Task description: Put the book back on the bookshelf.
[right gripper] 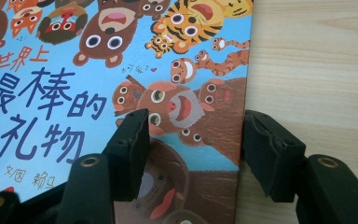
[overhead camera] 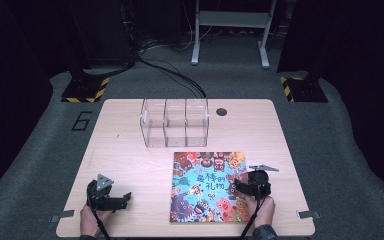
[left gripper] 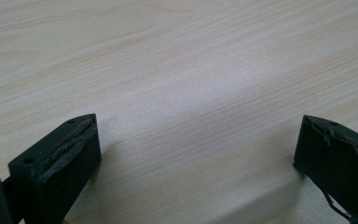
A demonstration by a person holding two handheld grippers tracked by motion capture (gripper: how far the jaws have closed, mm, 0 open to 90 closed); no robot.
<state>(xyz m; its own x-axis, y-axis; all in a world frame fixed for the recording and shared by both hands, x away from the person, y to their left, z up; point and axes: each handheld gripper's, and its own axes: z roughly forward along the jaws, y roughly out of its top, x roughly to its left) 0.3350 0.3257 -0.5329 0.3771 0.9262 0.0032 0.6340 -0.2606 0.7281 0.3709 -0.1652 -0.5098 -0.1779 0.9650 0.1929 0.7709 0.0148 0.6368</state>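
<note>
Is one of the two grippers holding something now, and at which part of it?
Nothing is held. The right gripper stands open astride the right edge of the picture book. The left gripper is open over bare table.

Lower left of the high view, the left black two-jaw claw (overhead camera: 125, 199) wears a grey three-cornered plate on top, a dark cable trailing off the bottom edge. Lower right, the right black claw (overhead camera: 233, 186) carries the same grey plate, cable dropping past a dark sleeve cuff. Close up, its jaws are blocky matte black, round brass-coloured rivets in the arms, pads scuffed.
</note>
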